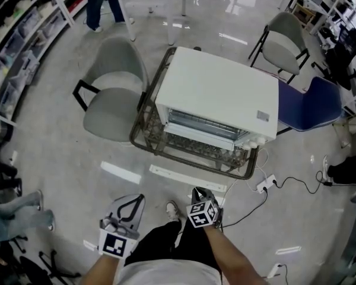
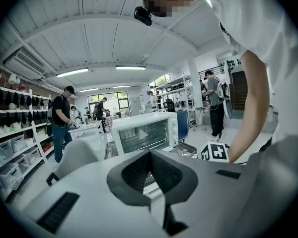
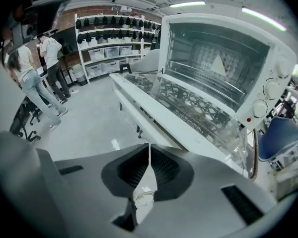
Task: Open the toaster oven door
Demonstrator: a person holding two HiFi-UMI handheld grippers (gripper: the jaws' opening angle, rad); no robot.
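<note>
The white toaster oven (image 1: 219, 91) stands on a low glass-topped table (image 1: 143, 136) in front of me. Its glass door (image 3: 179, 114) hangs open and lies about flat, its white handle bar (image 3: 139, 110) toward me, and the wire rack inside shows. My right gripper (image 3: 149, 147) is just short of the handle bar, with its jaws shut and nothing between them; in the head view, the right gripper (image 1: 197, 192) is low near my legs. My left gripper (image 1: 133, 199) is held back on the left, with the left gripper (image 2: 150, 152) jaws shut and holding nothing, pointing at the oven (image 2: 144, 133).
A grey chair (image 1: 110, 94) stands left of the table, a blue chair (image 1: 317, 103) to the right and another grey chair (image 1: 285, 40) behind. A power strip (image 1: 266, 184) with cables lies on the floor at the right. Shelving (image 1: 18, 40) lines the left wall. People stand around.
</note>
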